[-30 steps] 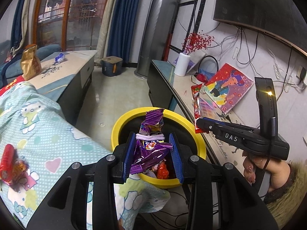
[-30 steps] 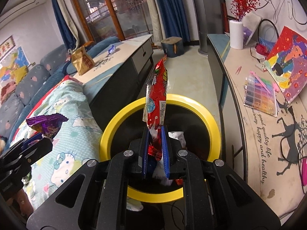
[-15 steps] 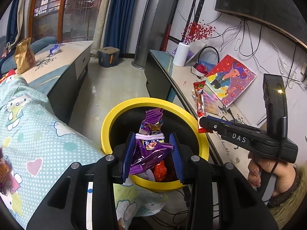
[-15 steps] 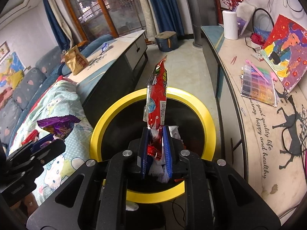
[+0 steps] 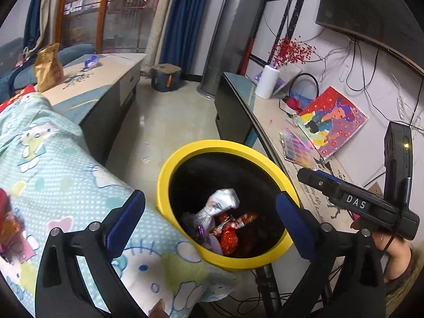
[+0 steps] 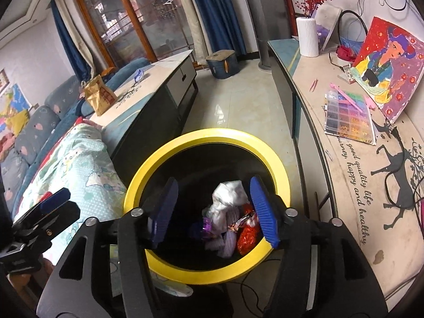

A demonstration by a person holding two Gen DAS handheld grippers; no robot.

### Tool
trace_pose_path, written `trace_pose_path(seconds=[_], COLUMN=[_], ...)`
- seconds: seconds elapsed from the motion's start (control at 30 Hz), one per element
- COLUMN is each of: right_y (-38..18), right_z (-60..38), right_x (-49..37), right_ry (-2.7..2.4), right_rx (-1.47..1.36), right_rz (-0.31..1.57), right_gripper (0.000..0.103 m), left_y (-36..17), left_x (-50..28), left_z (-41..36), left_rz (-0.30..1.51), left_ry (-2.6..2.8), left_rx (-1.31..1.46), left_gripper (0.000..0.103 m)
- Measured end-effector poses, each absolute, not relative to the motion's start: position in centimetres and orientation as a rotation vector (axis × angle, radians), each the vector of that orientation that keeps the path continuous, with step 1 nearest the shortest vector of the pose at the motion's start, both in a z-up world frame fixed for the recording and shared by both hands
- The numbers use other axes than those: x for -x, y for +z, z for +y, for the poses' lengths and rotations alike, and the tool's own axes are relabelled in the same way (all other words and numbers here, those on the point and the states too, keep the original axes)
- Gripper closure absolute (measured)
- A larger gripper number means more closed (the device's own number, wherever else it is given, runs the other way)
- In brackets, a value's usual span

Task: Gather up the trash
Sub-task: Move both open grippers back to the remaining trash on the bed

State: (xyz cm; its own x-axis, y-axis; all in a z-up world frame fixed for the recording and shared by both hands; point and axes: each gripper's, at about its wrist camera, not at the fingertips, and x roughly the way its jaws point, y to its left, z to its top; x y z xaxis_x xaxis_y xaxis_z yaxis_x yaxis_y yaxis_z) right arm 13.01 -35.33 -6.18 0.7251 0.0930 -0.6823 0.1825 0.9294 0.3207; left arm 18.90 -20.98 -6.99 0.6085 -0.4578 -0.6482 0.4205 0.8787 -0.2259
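A yellow-rimmed black bin (image 5: 185, 151) stands on the floor between the bed and the side counter; it also shows in the right wrist view (image 6: 212, 133). Inside lie a silver wrapper (image 5: 221, 201), red wrappers (image 5: 229, 238) and a purple wrapper (image 6: 205, 225). My left gripper (image 5: 209, 225) is open and empty above the bin. My right gripper (image 6: 212, 209) is open and empty above the bin too. More red wrappers (image 5: 8, 222) lie on the bed at the far left.
A Hello Kitty blanket (image 5: 53, 164) covers the bed on the left. A low cabinet (image 6: 159, 79) carries a brown paper bag (image 6: 99, 96) and a blue wrapper (image 6: 138, 75). The counter (image 6: 344, 159) on the right holds a painting, a bead box and a white vase.
Both grippers opened. The purple wrapper fell from my left gripper and the red wrapper from my right gripper into the bin.
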Motion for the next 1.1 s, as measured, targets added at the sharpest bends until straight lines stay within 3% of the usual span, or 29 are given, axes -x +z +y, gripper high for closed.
trace_pose_path(seconds=[1.1], right_y=[0.8], right_z=[-22.7], right_x=[-10.3], right_ry=[0.240], right_rx=[-0.183], right_rz=[0.615], right_gripper=[0.039], left_y=[-1.1], left_x=[-13.3], left_z=[-5.9], left_rz=[0.560], left_ry=[-0.222], left_rx=[0.203], left_gripper=[0.007])
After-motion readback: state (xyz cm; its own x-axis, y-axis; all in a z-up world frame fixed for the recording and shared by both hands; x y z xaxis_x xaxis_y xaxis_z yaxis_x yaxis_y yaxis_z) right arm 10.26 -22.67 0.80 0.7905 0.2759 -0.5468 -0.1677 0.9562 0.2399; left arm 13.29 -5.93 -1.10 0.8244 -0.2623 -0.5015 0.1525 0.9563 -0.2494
